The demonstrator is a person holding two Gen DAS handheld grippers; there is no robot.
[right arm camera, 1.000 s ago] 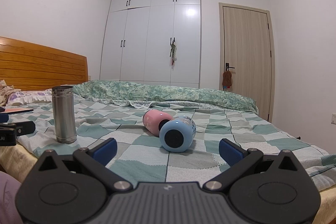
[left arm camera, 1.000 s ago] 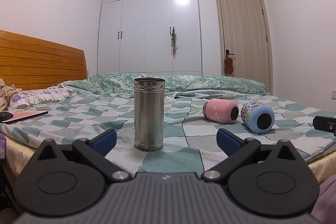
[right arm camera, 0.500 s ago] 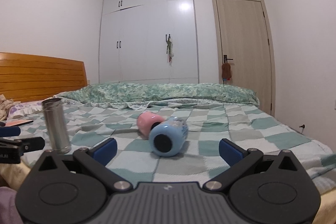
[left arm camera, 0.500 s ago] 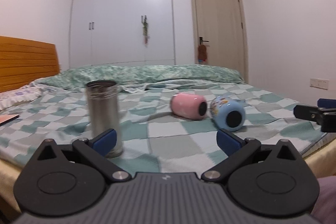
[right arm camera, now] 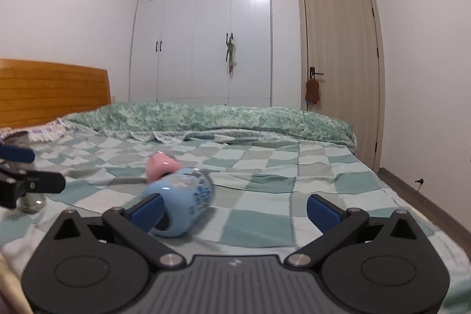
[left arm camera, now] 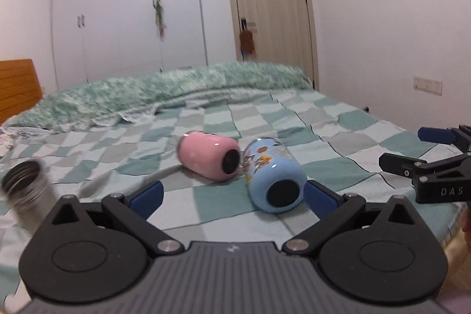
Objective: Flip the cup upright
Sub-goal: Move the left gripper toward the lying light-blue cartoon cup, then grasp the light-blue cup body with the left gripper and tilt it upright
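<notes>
Blue cup (left arm camera: pixel 273 178) sideways on bed (left arm camera: pixel 338 137)

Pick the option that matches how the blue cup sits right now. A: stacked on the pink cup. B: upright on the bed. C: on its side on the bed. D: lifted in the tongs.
C: the blue cup lies on its side on the checkered bedspread, beside the pink cup, with no tongs holding it.

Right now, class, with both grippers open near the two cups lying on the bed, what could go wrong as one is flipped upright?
1. The blue cup and the pink cup lie side by side, perhaps touching; gripping one may roll the other.
2. The checked bedspread looks soft and creased, so an upright cup might topple.
3. The steel tumbler stands near the left gripper; a sweep could knock it.
</notes>
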